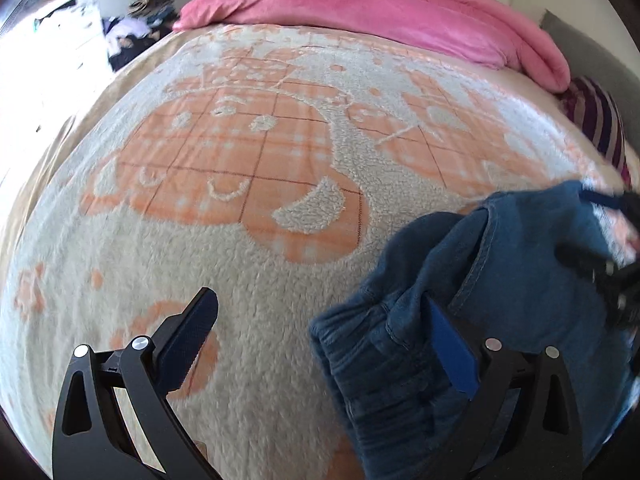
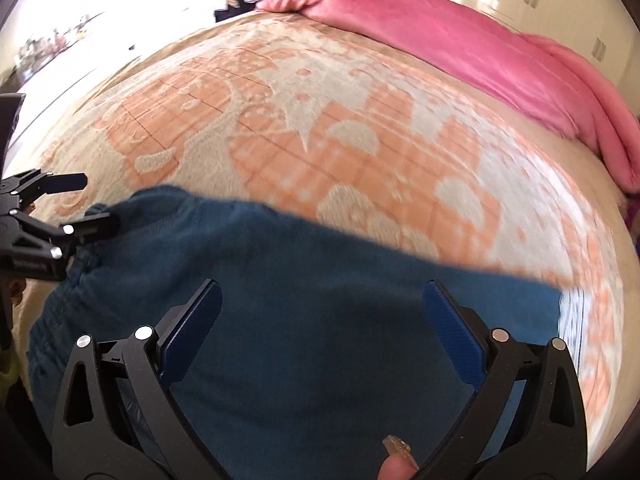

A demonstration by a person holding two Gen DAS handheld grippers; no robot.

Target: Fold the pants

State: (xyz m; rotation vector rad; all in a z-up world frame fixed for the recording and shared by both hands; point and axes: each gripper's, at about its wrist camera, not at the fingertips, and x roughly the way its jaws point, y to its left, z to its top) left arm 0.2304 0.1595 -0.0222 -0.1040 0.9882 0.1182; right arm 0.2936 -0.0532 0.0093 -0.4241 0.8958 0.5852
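Blue denim pants (image 1: 500,300) lie on the bed blanket (image 1: 240,240), bunched at the lower right of the left wrist view with the elastic waistband toward me. In the right wrist view the pants (image 2: 300,320) spread wide below the fingers. My left gripper (image 1: 320,332) is open; its right finger rests over the waistband, its left finger over bare blanket. It also shows in the right wrist view (image 2: 80,204) at the pants' left end. My right gripper (image 2: 320,320) is open above the pants, empty. It shows blurred at the right edge of the left wrist view (image 1: 612,248).
The cream and orange blanket (image 2: 320,140) covers the bed. A pink duvet (image 1: 360,12) lies rolled along the far side. A striped purple cushion (image 1: 600,120) sits at the right. A pile of clothes (image 1: 136,28) lies beyond the far left corner.
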